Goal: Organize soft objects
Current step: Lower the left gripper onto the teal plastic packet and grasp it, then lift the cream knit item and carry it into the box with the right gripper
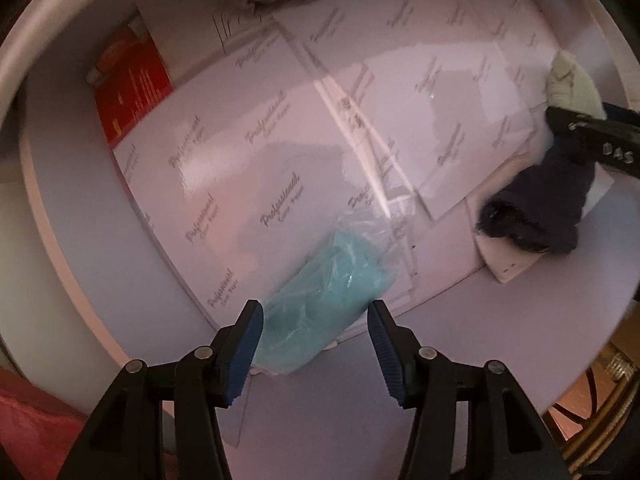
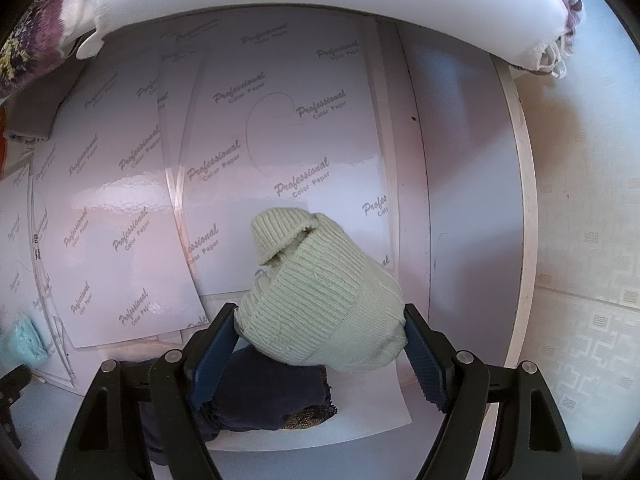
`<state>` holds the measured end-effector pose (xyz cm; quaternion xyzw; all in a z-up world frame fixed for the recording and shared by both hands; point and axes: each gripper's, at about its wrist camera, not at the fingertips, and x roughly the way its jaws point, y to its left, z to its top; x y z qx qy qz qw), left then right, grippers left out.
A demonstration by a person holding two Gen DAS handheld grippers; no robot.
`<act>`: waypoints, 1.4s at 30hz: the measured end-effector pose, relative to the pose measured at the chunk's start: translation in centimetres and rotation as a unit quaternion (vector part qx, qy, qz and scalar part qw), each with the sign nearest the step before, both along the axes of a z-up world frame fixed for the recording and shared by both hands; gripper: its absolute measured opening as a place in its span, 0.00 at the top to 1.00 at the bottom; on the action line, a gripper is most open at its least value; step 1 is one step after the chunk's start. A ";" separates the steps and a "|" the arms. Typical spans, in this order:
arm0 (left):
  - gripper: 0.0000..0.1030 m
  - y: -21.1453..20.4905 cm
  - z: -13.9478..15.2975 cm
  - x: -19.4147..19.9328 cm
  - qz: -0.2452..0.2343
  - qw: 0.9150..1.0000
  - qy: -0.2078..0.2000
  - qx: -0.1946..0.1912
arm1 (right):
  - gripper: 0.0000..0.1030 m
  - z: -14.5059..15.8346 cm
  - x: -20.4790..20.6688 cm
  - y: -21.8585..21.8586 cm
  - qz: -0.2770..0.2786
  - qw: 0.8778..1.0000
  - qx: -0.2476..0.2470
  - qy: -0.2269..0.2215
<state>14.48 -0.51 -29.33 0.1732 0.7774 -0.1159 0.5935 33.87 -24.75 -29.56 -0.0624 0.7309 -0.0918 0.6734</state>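
Our left gripper (image 1: 316, 330) stands half open around the bagged turquoise cloth (image 1: 320, 320) near the tabletop's (image 1: 460, 340) front edge. Our right gripper (image 2: 320, 336) clamps the cream knit sock (image 2: 320, 300) above the navy sock (image 2: 272, 396). The slick plastic may snag a pad; the cream sock may drag the navy one.

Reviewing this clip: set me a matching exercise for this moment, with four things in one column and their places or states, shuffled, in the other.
Things:
1. teal bundle
2. cream knit piece
3. dark navy knit piece
4. red booklet

Places or states:
A. lying under the cream knit
B. wrapped in clear plastic, between the open fingers of the left gripper
C. between the fingers of the right gripper
D. partly under the printed sheets

Pairs: 1-B, 2-C, 3-A, 4-D
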 end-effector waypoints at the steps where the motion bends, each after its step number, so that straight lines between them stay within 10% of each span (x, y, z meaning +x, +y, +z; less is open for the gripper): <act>1: 0.47 0.1 -0.5 -0.3 0.003 1.000 0.002 0.005 | 0.22 0.0 0.0 0.1 -0.001 1.000 0.000 0.000; 7: 0.67 1.3 -0.9 -0.3 0.052 0.998 -0.002 -0.021 | 0.23 0.1 0.0 -0.2 -0.004 1.000 0.002 -0.002; 14: 0.68 3.3 0.5 -0.5 0.168 0.983 -0.019 -0.071 | 0.23 0.2 0.0 -0.3 -0.007 1.000 0.004 -0.003; 32: 0.60 2.2 -1.2 -1.7 0.157 0.985 -0.060 -0.041 | 0.26 1.6 -0.4 -3.4 -0.057 0.997 0.046 -0.018; 42: 0.57 2.4 -3.1 -2.7 0.165 0.983 -0.062 -0.040 | 0.26 7.3 -0.9 -3.8 -0.056 0.991 0.098 -0.070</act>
